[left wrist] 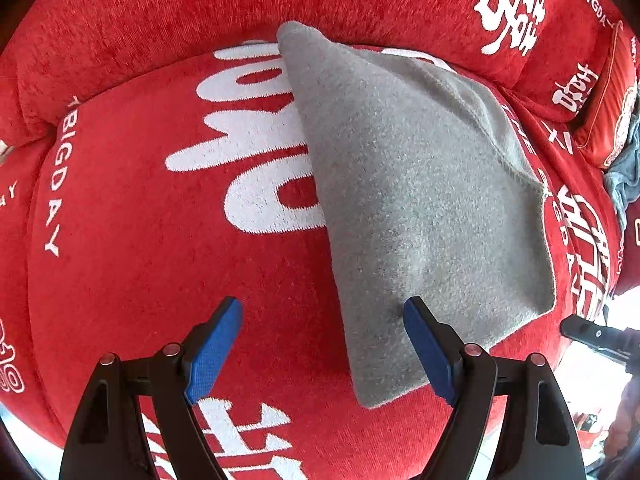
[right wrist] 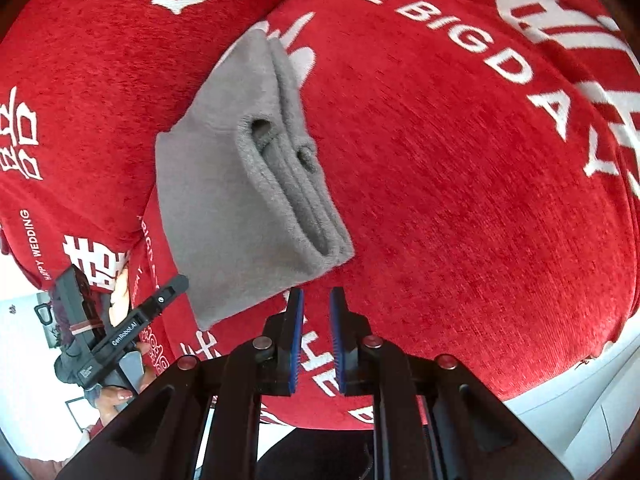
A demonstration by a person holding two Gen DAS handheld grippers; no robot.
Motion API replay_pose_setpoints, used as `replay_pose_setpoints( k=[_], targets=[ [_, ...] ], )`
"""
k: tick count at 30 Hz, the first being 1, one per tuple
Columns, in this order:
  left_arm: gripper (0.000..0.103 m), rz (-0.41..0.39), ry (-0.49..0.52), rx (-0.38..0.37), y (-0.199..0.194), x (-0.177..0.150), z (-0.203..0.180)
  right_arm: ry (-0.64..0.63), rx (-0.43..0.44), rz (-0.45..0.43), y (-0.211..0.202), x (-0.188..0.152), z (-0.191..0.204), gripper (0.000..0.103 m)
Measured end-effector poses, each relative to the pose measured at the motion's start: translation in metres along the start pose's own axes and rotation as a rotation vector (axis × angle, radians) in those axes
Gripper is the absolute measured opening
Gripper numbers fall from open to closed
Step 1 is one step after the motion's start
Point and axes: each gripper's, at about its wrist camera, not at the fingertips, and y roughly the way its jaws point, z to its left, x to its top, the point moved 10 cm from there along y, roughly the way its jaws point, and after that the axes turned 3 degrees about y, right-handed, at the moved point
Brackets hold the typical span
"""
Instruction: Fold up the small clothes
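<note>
Grey folded cloth lies just ahead of my left gripper, spread wide; my right gripper, nearly closed, grasps nothing.

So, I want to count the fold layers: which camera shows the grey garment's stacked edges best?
The right wrist view: the grey garment turns its layered folded edge toward that camera. The left wrist view shows the same garment only as a flat top surface, its layers hidden.

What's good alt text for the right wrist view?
A folded grey garment lies on a red sofa cushion printed with white lettering, its layered edges facing the camera. The right claw sits just short of it, nearly shut and empty. At lower left, a hand holds the other gripper tool.
</note>
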Motion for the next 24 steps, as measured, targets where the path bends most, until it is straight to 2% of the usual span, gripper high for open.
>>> replay_pose_setpoints(
  k=[1,2,4,6,7,8,10,13,16,24],
  targets=[
    [0.087,-0.001,-0.001,0.000,0.000,0.000,0.000,-0.006,0.000,-0.002,0.001,0.001,0.003,0.015],
    [0.103,0.001,-0.005,0.004,0.000,0.000,0.001,-0.012,0.001,-0.002,0.002,0.002,0.007,0.015],
    [0.103,-0.012,-0.008,0.019,-0.002,0.001,0.002,-0.029,0.000,-0.001,0.000,0.002,0.010,0.020],
    [0.103,-0.009,-0.008,0.026,-0.002,0.001,0.003,-0.043,-0.008,0.002,0.003,0.004,0.015,0.033],
    [0.103,-0.004,-0.009,0.027,-0.001,0.001,0.003,-0.050,-0.014,0.002,0.004,0.006,0.016,0.046],
    [0.103,0.007,-0.012,0.027,0.001,0.000,0.003,-0.061,-0.018,-0.001,0.004,0.008,0.019,0.054],
    [0.103,0.024,-0.015,0.029,0.004,-0.002,0.002,-0.083,-0.026,-0.007,0.004,0.012,0.023,0.061],
    [0.103,0.050,-0.028,0.042,0.007,-0.004,0.003,-0.140,-0.082,-0.059,-0.001,0.024,0.029,0.082],
    [0.103,0.068,-0.028,0.081,0.011,-0.005,0.005,-0.224,-0.152,-0.128,-0.007,0.038,0.033,0.082],
    [0.103,0.079,-0.026,0.096,0.016,-0.006,0.003,-0.228,-0.176,-0.066,0.000,0.049,0.023,0.082]
  ],
)
